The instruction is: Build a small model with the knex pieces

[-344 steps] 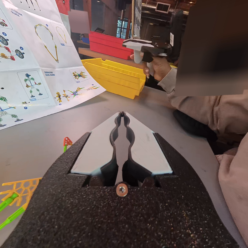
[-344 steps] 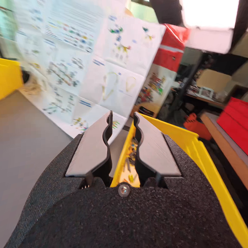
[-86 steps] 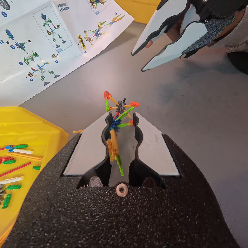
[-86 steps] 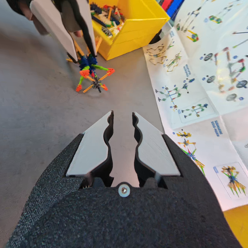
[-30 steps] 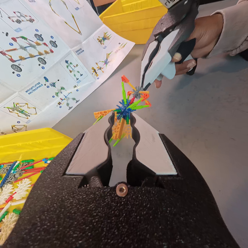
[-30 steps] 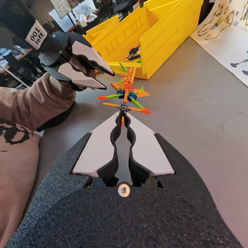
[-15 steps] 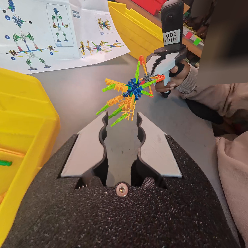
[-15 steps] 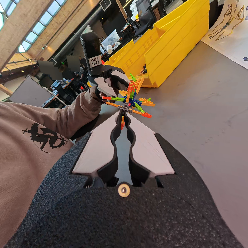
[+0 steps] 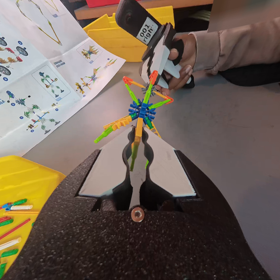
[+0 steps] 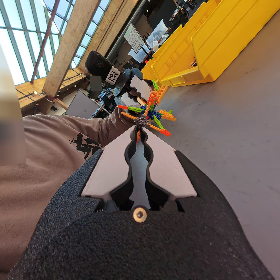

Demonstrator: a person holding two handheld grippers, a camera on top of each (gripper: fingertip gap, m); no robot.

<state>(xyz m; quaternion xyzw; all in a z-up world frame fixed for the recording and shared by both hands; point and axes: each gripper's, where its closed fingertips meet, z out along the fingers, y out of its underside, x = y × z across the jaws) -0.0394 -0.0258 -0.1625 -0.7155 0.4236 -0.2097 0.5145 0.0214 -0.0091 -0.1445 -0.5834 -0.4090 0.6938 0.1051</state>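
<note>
Pinching a yellow fin of the toy model (image 9: 141,109), the left hand-held gripper (image 9: 138,128) holds it above the grey tabletop (image 9: 219,128); the right hand-held gripper (image 10: 139,128) is clenched on its far grey hub (image 10: 140,120).

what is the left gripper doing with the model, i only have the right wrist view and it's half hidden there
observer: the left gripper is shut on a yellow piece at one end of the model, opposite the right gripper.
operator: anything beside the model on that side
observer: a folded picture sheet lies on the table, left of the model in the left wrist view.
operator: any loose parts close by
observer: the yellow bin next to the left gripper holds loose red, green and white rods.
</note>
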